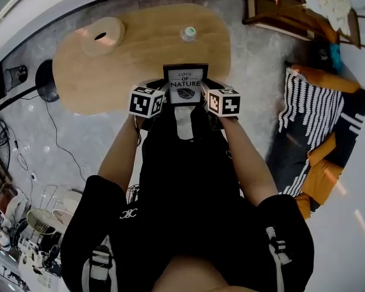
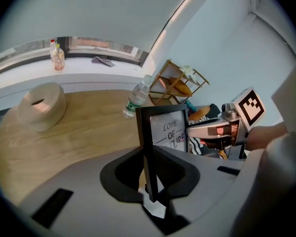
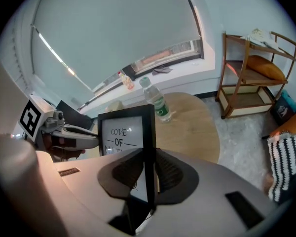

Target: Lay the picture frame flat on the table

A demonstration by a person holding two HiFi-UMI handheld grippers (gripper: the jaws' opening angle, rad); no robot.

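Observation:
A black picture frame (image 1: 185, 84) with a white print reading "LOVE OF NATURE" is held about upright over the near edge of the oval wooden table (image 1: 109, 78), its face towards me. My left gripper (image 1: 165, 96) is shut on the frame's left edge, and the left gripper view shows its jaws (image 2: 150, 169) clamping the black border of the frame (image 2: 168, 132). My right gripper (image 1: 205, 96) is shut on the right edge. In the right gripper view the frame (image 3: 123, 132) stands between that gripper's pads (image 3: 149, 174). Whether the frame's bottom touches the table is hidden.
A round beige roll (image 1: 101, 36) lies at the table's far left. A plastic water bottle (image 1: 188, 33) stands at its far middle. A wooden shelf rack (image 1: 292, 11) stands on the floor at the right, with striped cushions (image 1: 316, 114) nearer. Cables (image 1: 55, 139) run along the floor at the left.

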